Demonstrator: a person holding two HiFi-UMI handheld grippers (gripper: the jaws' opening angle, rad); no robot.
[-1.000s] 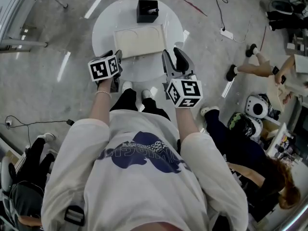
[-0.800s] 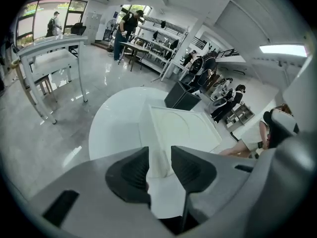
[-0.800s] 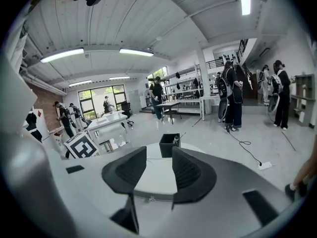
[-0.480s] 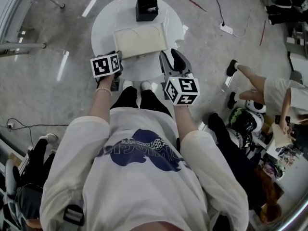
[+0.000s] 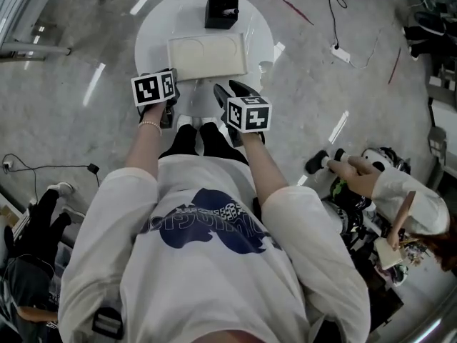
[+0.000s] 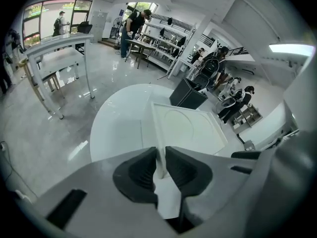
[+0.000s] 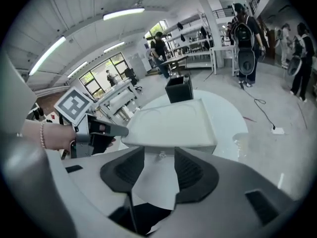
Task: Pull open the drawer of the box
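A flat white box (image 5: 207, 57) lies on a round white table (image 5: 153, 31). My left gripper (image 5: 173, 86) is at the box's near left corner. In the left gripper view its jaws (image 6: 160, 167) are closing, and the pads sit against both sides of the box's (image 6: 188, 128) corner edge. My right gripper (image 5: 228, 89) is in front of the box's near face. In the right gripper view its jaws (image 7: 159, 165) are opening, wide apart. The drawer's small knob (image 7: 162, 155) shows between them untouched, under the box (image 7: 171, 123). The left gripper (image 7: 101, 129) shows at the left there.
A black open-topped box (image 5: 220, 11) stands at the table's far side. The person's shoes (image 5: 194, 126) are at the table's near edge. A power strip and cable (image 5: 341, 52) lie on the floor to the right. Another person (image 5: 385, 184) is at the right.
My right gripper has moved left to the middle of the box's front. My left gripper has stayed at the box's corner.
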